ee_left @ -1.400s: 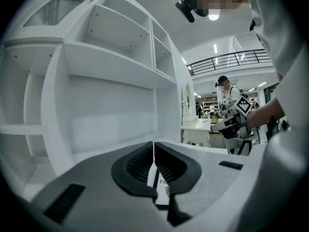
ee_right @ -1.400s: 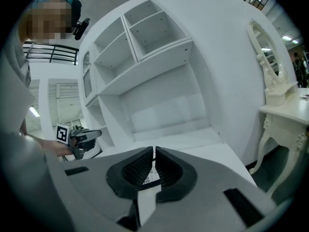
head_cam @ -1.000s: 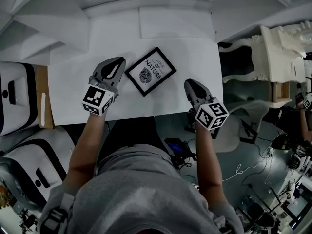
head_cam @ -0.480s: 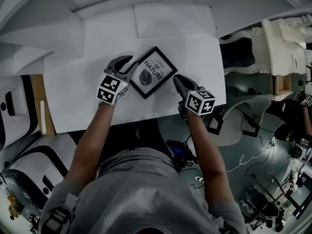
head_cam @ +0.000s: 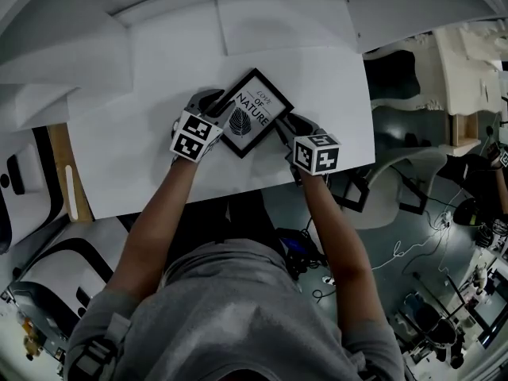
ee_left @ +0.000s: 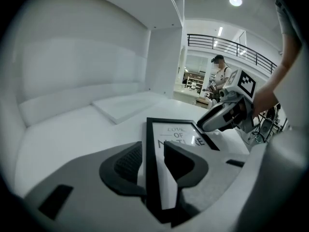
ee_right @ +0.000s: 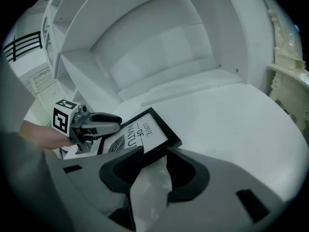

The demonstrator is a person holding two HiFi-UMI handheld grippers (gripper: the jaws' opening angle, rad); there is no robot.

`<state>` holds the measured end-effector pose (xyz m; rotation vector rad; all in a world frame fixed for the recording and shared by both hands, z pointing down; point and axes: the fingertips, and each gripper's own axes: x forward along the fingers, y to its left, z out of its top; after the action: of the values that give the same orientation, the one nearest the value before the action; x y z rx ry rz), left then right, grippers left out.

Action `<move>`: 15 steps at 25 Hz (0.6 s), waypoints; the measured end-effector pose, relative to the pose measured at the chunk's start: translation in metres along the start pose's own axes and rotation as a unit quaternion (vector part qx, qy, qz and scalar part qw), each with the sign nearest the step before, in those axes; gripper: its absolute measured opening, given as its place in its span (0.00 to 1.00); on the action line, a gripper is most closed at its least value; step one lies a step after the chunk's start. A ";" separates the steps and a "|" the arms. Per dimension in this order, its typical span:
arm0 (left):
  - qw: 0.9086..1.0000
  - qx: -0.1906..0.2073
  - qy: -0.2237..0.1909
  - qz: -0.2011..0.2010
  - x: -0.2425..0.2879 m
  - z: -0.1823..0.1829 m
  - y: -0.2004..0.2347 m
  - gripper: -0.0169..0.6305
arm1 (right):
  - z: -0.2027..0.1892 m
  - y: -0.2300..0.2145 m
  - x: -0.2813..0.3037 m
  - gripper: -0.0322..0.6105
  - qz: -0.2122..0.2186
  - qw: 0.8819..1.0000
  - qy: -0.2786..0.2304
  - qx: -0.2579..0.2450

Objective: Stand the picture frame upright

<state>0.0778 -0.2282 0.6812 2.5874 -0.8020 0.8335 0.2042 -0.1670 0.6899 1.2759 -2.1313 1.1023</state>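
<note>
Both claws at the flat frame
Frame (head_cam: 252,113) lies near the surface's (head_cam: 159,78) front edge; left claw (head_cam: 213,104) and right claw (head_cam: 287,125), jaws just opened, straddle opposite edges, released.

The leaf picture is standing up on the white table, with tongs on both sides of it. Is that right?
No. The picture frame lies flat on the white table, not standing, as the left gripper view shows. The left tongs and right tongs are on both sides, and both have just been opening. The frame's edge sits between the left jaws and at the right jaws' tips.
</note>
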 end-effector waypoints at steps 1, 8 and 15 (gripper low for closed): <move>1.000 0.002 0.004 -0.002 0.002 -0.003 -0.002 0.23 | 0.001 0.000 0.001 0.28 -0.002 1.000 0.001 -0.004; 0.999 -0.036 0.012 -0.001 -0.006 -0.011 -0.020 0.30 | 0.013 -0.005 0.009 0.28 -0.014 0.998 0.021 -0.056; 0.998 -0.033 0.057 -0.023 -0.025 -0.033 -0.057 0.30 | 0.023 -0.005 0.018 0.30 -0.008 0.992 0.023 -0.120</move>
<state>0.0803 -0.1576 0.6850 2.4664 -0.7230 0.9164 0.2009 -0.1959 0.6906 1.1431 -2.1385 0.8302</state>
